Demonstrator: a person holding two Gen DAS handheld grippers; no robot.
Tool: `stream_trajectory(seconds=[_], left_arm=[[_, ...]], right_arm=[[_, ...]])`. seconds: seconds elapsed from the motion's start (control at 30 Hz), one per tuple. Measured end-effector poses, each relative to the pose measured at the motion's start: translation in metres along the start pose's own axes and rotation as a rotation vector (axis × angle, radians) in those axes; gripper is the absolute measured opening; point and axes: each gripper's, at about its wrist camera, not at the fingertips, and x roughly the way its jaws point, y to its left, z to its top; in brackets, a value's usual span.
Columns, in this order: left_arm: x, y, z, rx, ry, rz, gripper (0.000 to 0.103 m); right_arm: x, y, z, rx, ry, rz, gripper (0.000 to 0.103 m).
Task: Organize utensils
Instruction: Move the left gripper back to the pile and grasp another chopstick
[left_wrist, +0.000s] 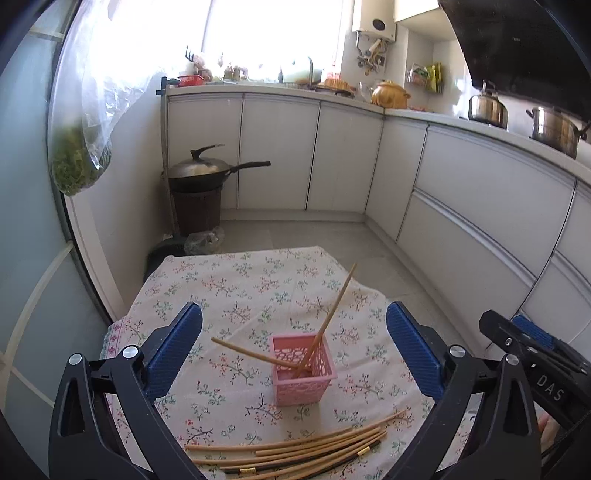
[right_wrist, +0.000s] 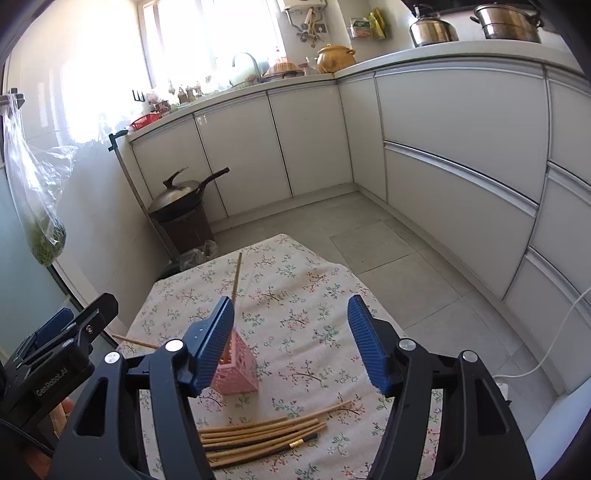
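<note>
**Item: chopsticks, loose lot** (left_wrist: 295, 448). Judged light, stiff and slender, with a smooth finish likely to slip between flat pads. They lie overlapping in a shallow fan, so a pinch at the middle of the pile may lift two or three at once. The best hold is probably across a single stick near one free end, where the sticks splay apart on the right side, or crosswise at mid-length for balance once one is singled out. Not fragile, but prone to rolling and pivoting in a two-point grip.

**Appearance.** Mostly pale tan, wood or bamboo in look. One or two are dark with a small gold band near an end. All are long, thin and slightly tapered.

**Location.** The lot lies at the near edge of the floral tablecloth (left_wrist: 236, 280), just in front of both grippers.

**Item: pink basket** (left_wrist: 304, 371). Small, square, lattice-walled, apparently light plastic, so it may tip or slide if a stick is pushed in at an angle. It stands on the cloth beyond the loose lot, about mid-table. Two tan chopsticks (left_wrist: 334, 314) already lean in it, one up toward the far right, one low toward the left.

**Left gripper** (left_wrist: 293, 347). Jaws released, spread wide, nothing between them; basket seen through the gap.

**Right gripper** (right_wrist: 291, 343). Jaws apart and empty, its left finger (right_wrist: 214, 343) overlapping the basket in view.
</note>
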Motion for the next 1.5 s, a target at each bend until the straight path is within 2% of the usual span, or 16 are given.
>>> stream_trajectory(seconds=[0.17,0.33,0.5,0.7,0.77,0.87,0.93,1.1,1.2,1.27,1.3,1.33,1.37,1.4,1.47,1.5], left_arm=[[0.005,-0.009,-0.013,0.045,0.04,0.0,0.096],[0.012,-0.016,-0.023,0.086,0.086,-0.009,0.096],[0.032,-0.023,-0.037,0.118,0.217,-0.07,0.096],[0.076,-0.053,-0.069,0.166,0.511,-0.238,0.096],[0.089,-0.062,-0.081,0.198,0.574,-0.265,0.096],[0.116,-0.085,-0.1,0.28,0.662,-0.274,0.096],[0.134,-0.1,-0.109,0.335,0.709,-0.282,0.096],[0.175,-0.136,-0.137,0.508,0.789,-0.245,0.096],[0.188,-0.146,-0.145,0.543,0.797,-0.234,0.094],[0.195,-0.152,-0.147,0.555,0.786,-0.238,0.09],[0.2,-0.154,-0.148,0.558,0.79,-0.248,0.079],[0.206,-0.156,-0.15,0.555,0.812,-0.259,0.06],[0.211,-0.158,-0.153,0.552,0.838,-0.262,0.05],[0.213,-0.159,-0.153,0.558,0.825,-0.262,0.048],[0.213,-0.162,-0.15,0.562,0.82,-0.283,0.034],[0.212,-0.163,-0.148,0.569,0.816,-0.275,0.017]], right_arm=[[-0.007,-0.011,-0.009,0.015,-0.017,-0.034,0.088],[-0.013,-0.033,-0.018,0.04,-0.024,-0.076,0.095],[-0.022,-0.067,-0.042,0.091,0.035,-0.097,0.096],[-0.029,-0.101,-0.087,0.207,0.183,-0.075,0.096],[-0.026,-0.11,-0.103,0.255,0.251,-0.066,0.096],[-0.016,-0.126,-0.125,0.354,0.371,-0.039,0.096],[-0.012,-0.133,-0.135,0.397,0.411,-0.032,0.096],[-0.007,-0.139,-0.144,0.43,0.437,-0.041,0.096],[0.002,-0.146,-0.149,0.458,0.477,-0.029,0.096],[0.006,-0.15,-0.151,0.481,0.503,-0.021,0.096],[0.009,-0.152,-0.152,0.492,0.515,-0.017,0.096],[0.011,-0.153,-0.153,0.501,0.528,-0.008,0.096],[0.012,-0.153,-0.154,0.506,0.538,-0.004,0.096],[0.012,-0.153,-0.154,0.507,0.544,-0.004,0.096],[0.014,-0.153,-0.155,0.506,0.554,-0.006,0.096],[0.015,-0.152,-0.155,0.505,0.558,-0.007,0.096]])
